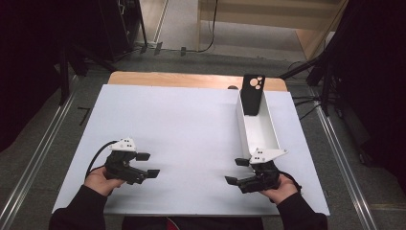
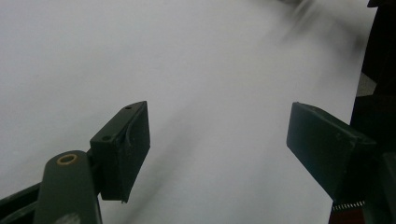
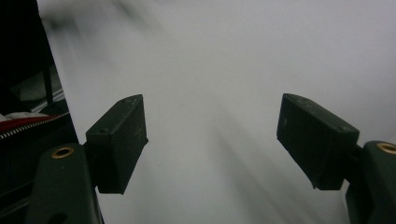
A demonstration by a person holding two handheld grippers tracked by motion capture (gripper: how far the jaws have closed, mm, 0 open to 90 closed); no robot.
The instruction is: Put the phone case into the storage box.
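Hand-held grippers low over the white table (image 1: pixel 191 129), both with nothing between their jaws.

Left hand-held gripper (image 1: pixel 149 165) and right hand-held gripper (image 1: pixel 236 171) stand wide open, facing each other (well apart); black phone case (image 1: pixel 253 94) leans upright in the white tray (image 1: pixel 274 134) beyond the right one.

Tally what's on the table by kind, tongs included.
Tongs: 2, left tongs and right tongs, both open and empty
White box: 1, white box along the table's right edge
Black phone case: 1, phone case standing at the box's far end
Total: 4
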